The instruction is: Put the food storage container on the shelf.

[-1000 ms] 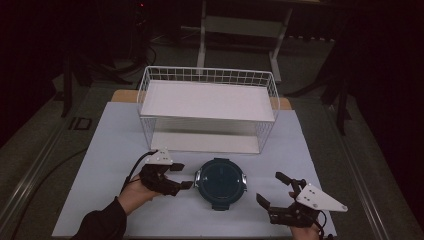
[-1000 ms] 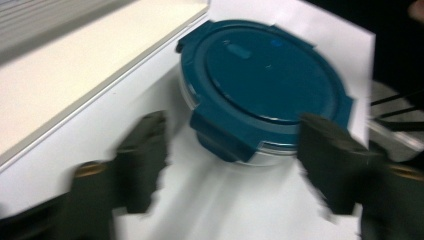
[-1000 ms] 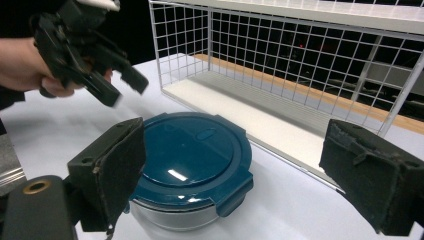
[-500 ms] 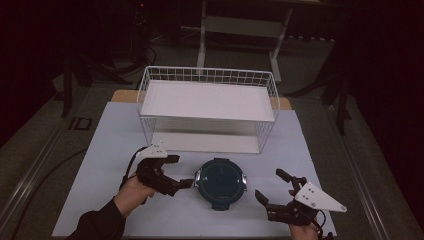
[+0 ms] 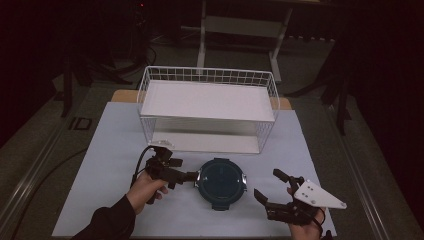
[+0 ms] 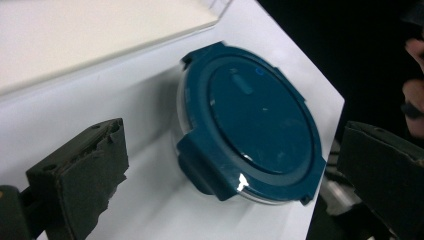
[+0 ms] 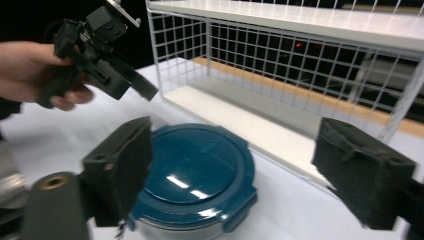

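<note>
Right now you are holding the left gripper (image 5: 192,176) just beside the left edge of the round blue-lidded container (image 5: 220,183), with its jaws spread wide and gripping nothing. The container is sitting on the white table (image 5: 100,150), in front of the white wire basket shelf (image 5: 207,107) and between your two hands. You are keeping the right gripper (image 5: 270,192) near the container's right side, a little apart from it, its jaws also wide open and empty.

In the left gripper view the lid's clip tab (image 6: 205,167) is facing you. If you are closing on that tab alone, the jaws are likely pinching only the latch and slipping off, or popping it loose. If you are pushing in from one side, the container is probably sliding across the smooth table toward your right gripper, or back against the shelf's wire front.
</note>
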{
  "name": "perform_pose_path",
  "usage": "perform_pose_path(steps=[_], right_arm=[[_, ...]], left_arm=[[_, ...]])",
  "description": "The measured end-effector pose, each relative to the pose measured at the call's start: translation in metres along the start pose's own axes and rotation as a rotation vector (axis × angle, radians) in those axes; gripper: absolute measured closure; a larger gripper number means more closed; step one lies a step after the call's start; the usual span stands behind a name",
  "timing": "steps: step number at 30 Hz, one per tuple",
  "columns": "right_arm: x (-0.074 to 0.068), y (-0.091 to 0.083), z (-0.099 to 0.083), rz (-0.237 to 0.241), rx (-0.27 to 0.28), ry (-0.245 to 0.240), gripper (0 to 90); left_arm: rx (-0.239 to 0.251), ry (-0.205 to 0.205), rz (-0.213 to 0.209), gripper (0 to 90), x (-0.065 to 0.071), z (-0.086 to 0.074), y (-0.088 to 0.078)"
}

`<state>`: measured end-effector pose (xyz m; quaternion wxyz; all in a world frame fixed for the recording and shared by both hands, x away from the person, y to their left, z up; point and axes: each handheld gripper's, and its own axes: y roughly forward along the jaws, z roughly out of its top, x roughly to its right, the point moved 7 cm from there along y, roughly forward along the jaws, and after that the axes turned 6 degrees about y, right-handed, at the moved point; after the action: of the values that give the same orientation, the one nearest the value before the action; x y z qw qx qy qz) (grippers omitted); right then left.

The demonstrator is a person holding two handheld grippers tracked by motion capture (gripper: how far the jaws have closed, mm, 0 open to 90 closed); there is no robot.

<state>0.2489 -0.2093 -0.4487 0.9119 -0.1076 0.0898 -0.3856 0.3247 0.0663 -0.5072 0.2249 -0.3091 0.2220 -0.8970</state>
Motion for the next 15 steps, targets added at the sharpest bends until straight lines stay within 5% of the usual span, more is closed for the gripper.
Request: perform_pose_path(steps=[6,10,15], right_arm=[[-0.001,0.001,-0.002,0.009,-0.004,0.004,11.2],[-0.001,0.003,-0.008,-0.027,-0.054,-0.004,9.4],[-0.003,0.006,-0.011,-0.021,-0.063,0.013,9.5]], left_arm=[[-0.069,-0.110,-0.052,4.0,-0.008,-0.009,0.013],[-0.100,-0.191,-0.083,5.0,-0.010,-0.012,0.018],[-0.126,-0.262,-0.089,23.2,-0.014,-0.015,0.023]])
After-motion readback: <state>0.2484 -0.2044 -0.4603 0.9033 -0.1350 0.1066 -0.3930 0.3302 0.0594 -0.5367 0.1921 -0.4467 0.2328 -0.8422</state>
